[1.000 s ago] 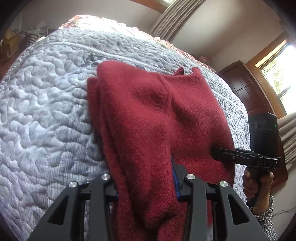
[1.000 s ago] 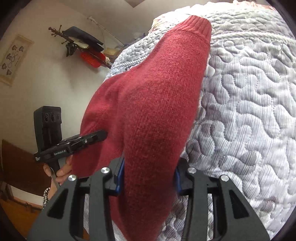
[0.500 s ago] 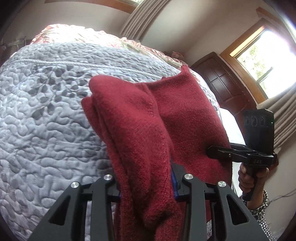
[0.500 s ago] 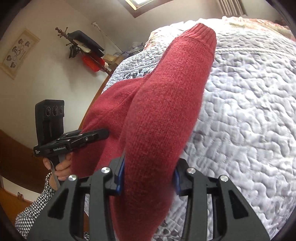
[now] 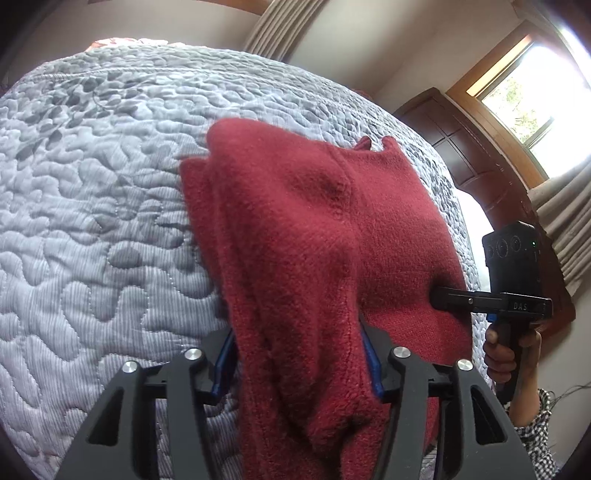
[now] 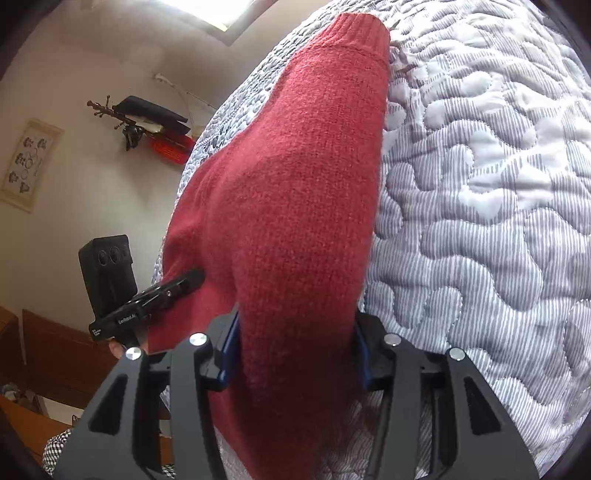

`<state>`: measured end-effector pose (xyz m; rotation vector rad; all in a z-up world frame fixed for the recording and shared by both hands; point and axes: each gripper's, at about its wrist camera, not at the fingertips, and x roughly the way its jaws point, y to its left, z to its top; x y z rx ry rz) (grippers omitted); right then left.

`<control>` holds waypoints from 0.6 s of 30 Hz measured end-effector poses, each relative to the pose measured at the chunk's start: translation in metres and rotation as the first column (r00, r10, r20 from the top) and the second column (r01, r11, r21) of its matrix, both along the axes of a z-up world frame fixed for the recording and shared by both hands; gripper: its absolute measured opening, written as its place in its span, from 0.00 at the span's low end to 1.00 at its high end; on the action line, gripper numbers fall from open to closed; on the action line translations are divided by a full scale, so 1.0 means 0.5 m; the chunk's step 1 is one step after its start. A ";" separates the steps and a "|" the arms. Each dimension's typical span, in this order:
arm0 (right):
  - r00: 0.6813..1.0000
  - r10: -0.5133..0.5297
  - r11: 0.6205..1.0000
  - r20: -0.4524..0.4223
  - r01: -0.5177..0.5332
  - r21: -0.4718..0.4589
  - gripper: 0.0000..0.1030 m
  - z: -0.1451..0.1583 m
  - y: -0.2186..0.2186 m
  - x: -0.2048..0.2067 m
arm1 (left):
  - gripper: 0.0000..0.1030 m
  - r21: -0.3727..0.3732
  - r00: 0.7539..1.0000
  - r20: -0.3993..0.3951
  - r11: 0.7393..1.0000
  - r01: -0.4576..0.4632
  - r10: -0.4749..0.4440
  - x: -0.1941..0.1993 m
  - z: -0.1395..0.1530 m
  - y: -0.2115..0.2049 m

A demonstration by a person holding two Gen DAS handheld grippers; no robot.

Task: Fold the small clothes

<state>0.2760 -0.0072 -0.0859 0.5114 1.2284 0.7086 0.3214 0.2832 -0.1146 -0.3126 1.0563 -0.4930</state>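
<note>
A small red knit sweater (image 5: 314, 229) is stretched between both grippers, over a grey-white quilted bed (image 5: 92, 206). My left gripper (image 5: 295, 362) is shut on a thick bunch of its fabric. In the right wrist view my right gripper (image 6: 295, 354) is shut on the sweater (image 6: 303, 184), and a sleeve with a ribbed cuff (image 6: 360, 33) runs away from it over the quilt (image 6: 480, 184). Each gripper shows in the other's view: the right gripper (image 5: 443, 297) pinches the sweater's right edge, the left gripper (image 6: 188, 280) its left edge. The sweater's far end touches the quilt.
A dark wooden door (image 5: 476, 155) and a window (image 5: 532, 92) with curtains stand beyond the bed's right side. A wall rack (image 6: 147, 122) with dark and red items and a framed picture (image 6: 29, 162) hang on the left wall. A hand (image 5: 502, 354) with a checked sleeve holds the right gripper.
Both grippers have kept their hold on the sweater. Half a second ago they tilted up with it; now they have come back down toward the quilt, and the sweater lies lower and flatter.
</note>
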 end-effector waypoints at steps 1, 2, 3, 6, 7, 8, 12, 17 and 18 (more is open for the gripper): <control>1.000 -0.002 1.000 0.009 0.002 -0.013 0.54 0.009 0.005 -0.005 | 0.60 0.009 1.000 0.006 1.000 -0.004 0.004 -0.006 0.005 0.002; 1.000 0.003 1.000 0.030 -0.003 -0.030 0.59 0.022 0.023 -0.009 | 0.61 0.028 1.000 0.016 1.000 -0.006 0.005 -0.011 0.019 -0.001; 0.998 0.006 0.998 0.057 -0.003 -0.061 0.61 0.036 0.024 -0.022 | 0.60 0.055 0.999 0.032 0.998 -0.006 0.005 -0.022 0.033 -0.003; 0.997 0.010 0.995 0.079 -0.003 -0.097 0.69 0.060 0.024 -0.065 | 0.58 0.155 0.994 0.111 0.988 -0.018 0.000 -0.073 0.077 -0.008; 0.997 0.006 0.995 0.074 0.001 -0.102 0.69 0.061 0.021 -0.083 | 0.58 0.181 0.990 0.143 0.983 -0.032 0.005 -0.094 0.090 -0.008; 0.998 0.003 0.995 0.068 0.004 -0.103 0.69 0.061 0.020 -0.100 | 0.59 0.198 0.986 0.168 0.980 -0.037 0.003 -0.118 0.101 -0.006; 0.999 -0.014 0.995 0.031 0.017 -0.102 0.69 0.039 0.017 -0.162 | 0.64 0.214 0.979 0.204 0.975 -0.057 0.012 -0.188 0.122 -0.008; 0.999 -0.042 0.997 -0.016 0.041 -0.068 0.49 -0.005 0.006 -0.207 | 0.59 0.240 0.989 0.143 0.969 -0.059 0.025 -0.210 0.084 -0.024; 0.998 -0.044 0.998 -0.035 0.043 -0.043 0.43 -0.012 0.009 -0.209 | 0.47 0.249 0.993 0.118 0.967 -0.061 0.032 -0.207 0.070 -0.025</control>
